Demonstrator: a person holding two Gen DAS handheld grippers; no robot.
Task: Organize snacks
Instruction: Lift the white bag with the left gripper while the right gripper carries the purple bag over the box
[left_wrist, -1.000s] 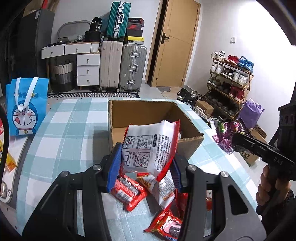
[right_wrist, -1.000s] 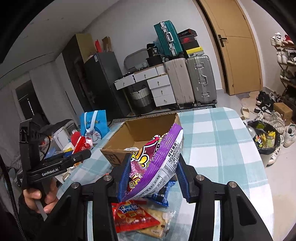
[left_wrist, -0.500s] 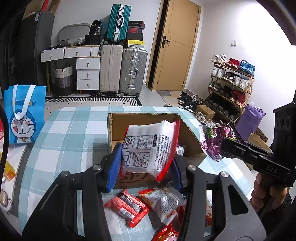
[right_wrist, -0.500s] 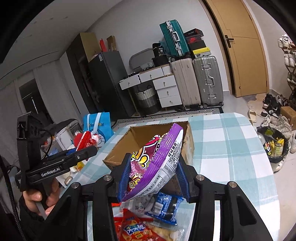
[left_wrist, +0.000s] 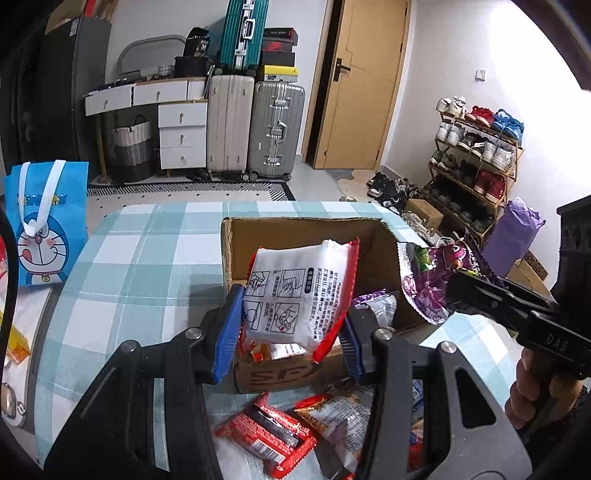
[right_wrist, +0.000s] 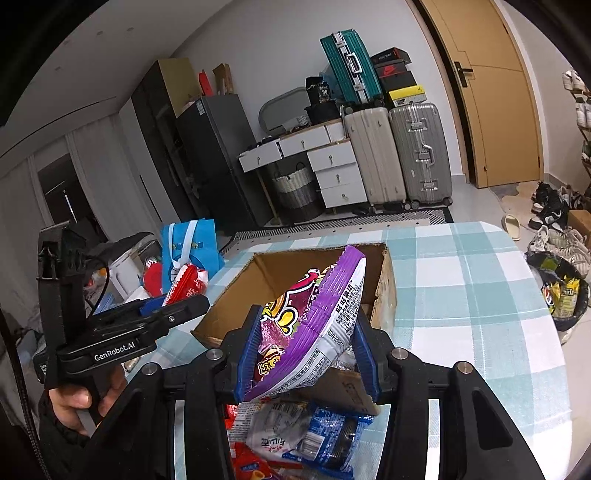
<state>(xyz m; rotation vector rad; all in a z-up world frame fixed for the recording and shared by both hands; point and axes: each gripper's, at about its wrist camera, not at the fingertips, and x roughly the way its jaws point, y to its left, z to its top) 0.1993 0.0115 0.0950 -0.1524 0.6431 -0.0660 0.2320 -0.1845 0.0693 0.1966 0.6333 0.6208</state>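
Observation:
My left gripper (left_wrist: 291, 332) is shut on a white snack packet with red edges (left_wrist: 299, 291), held over the near edge of an open cardboard box (left_wrist: 299, 230). My right gripper (right_wrist: 308, 354) is shut on a purple snack bag (right_wrist: 314, 314), hovering over the same box (right_wrist: 280, 277) from its right side. In the left wrist view the right gripper (left_wrist: 458, 288) and its purple bag (left_wrist: 428, 284) hang at the box's right rim. In the right wrist view the left gripper (right_wrist: 184, 302) shows with its red-edged packet (right_wrist: 188, 284). A few packets lie inside the box.
Loose snack packets (left_wrist: 266, 435) lie on the checked tablecloth (left_wrist: 129, 266) in front of the box; a blue packet (right_wrist: 332, 439) lies among them. A blue cartoon bag (left_wrist: 44, 225) stands at the table's left. Suitcases, drawers and a shoe rack stand behind.
Both grippers have moved forward with their packets, from above the loose snacks to over the box. The right gripper's purple bag now reaches the box's right rim.

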